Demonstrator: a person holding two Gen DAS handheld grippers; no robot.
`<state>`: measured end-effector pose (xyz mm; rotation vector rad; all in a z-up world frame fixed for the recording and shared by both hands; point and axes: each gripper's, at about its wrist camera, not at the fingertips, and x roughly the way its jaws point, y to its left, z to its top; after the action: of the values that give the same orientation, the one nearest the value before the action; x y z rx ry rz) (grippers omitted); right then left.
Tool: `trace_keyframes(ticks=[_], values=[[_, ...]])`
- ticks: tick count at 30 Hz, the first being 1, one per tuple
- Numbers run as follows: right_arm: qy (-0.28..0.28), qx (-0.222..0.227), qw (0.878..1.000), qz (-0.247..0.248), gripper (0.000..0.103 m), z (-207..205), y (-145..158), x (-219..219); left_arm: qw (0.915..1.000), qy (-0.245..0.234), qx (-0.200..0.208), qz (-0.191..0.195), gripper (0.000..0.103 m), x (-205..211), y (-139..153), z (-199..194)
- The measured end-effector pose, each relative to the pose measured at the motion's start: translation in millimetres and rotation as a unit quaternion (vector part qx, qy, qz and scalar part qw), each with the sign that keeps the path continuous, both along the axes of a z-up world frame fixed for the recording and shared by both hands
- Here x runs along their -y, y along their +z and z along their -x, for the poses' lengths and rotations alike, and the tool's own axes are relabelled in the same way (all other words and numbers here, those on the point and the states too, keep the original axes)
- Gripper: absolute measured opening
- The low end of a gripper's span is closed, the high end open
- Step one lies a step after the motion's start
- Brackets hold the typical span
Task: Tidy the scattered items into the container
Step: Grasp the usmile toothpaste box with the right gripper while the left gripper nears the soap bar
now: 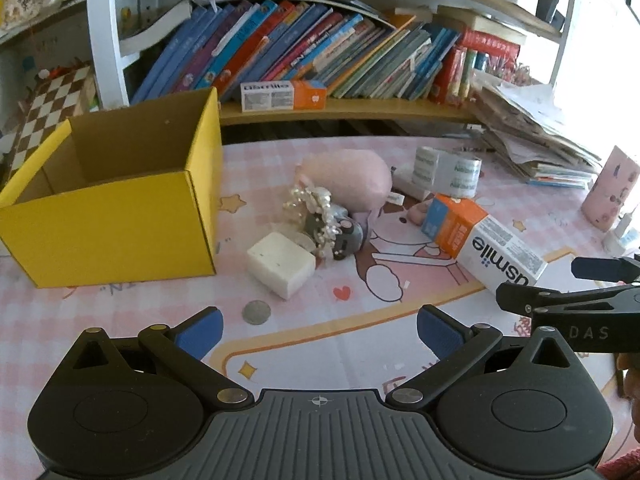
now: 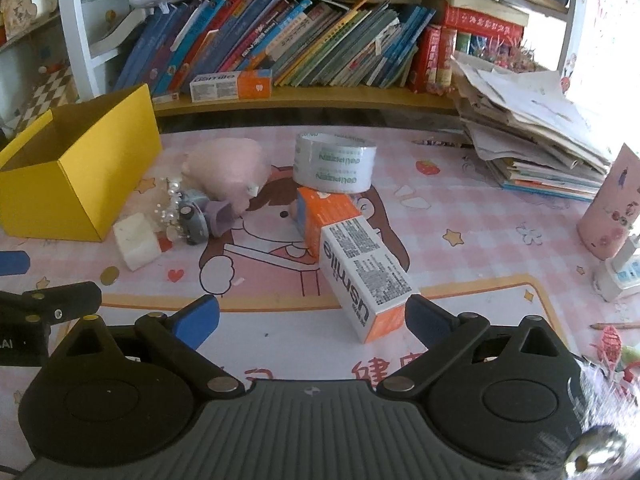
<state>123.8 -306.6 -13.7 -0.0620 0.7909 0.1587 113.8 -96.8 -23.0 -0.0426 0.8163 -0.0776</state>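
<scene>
Open top on the yellow cardboard box [image 1: 120,216] near the table's left edge, reachable from above. Crowded just right of it: white rectangular block [image 1: 280,265], pearl-trimmed grey trinket [image 1: 332,228], pink plush toy [image 1: 348,182]. Bare pink checked tablecloth [image 1: 320,344] along the near edge, broken only by a small round coin [image 1: 256,312]. Orange-and-white toothbrush carton [image 2: 356,264] lying across the middle

The open box [image 1: 112,208] stands at the left of the table [image 1: 320,344]. Just right of its near corner lies a foam block [image 1: 280,265], with a coin [image 1: 256,312] in front of it. Behind the block sits a beaded trinket [image 1: 320,220], and behind that a plush toy [image 1: 348,178]. Further right, the toothpaste carton [image 2: 352,256] lies in front of a tape roll [image 2: 334,162]. A paper stack [image 2: 532,132] is at the far right, a bookshelf [image 2: 300,96] behind everything.
</scene>
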Motion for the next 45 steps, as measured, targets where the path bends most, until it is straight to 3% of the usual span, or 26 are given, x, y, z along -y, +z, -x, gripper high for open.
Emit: trace_keyframes(ticks=[19, 23, 38, 41, 45], values=[[0.023, -0.042, 0.999, -0.015, 0.1, -47.4, -20.0, 13.4, 0.9993, 0.026, -0.006, -0.024, 0.103, 4.8, -8.8, -33.9], [0.027, -0.04, 0.999, 0.006, 0.086, -57.6, -23.0, 13.6, 0.9989, 0.03, -0.009, -0.034, 0.103, 2.5, -18.1, -49.2], [0.036, -0.062, 0.996, 0.053, 0.074, -93.3, -44.6, 13.2, 0.9966, 0.057, -0.015, -0.057, 0.103, -4.7, -56.6, -93.8], [0.035, -0.069, 0.995, 0.058, 0.067, -97.1, -48.4, 12.7, 0.9962, 0.06, -0.016, -0.061, 0.102, -5.3, -63.1, -98.8], [0.039, -0.093, 0.994, 0.038, 0.042, -98.9, -52.9, 14.1, 0.995, 0.064, -0.024, -0.072, 0.091, -8.0, -70.4, -102.1]])
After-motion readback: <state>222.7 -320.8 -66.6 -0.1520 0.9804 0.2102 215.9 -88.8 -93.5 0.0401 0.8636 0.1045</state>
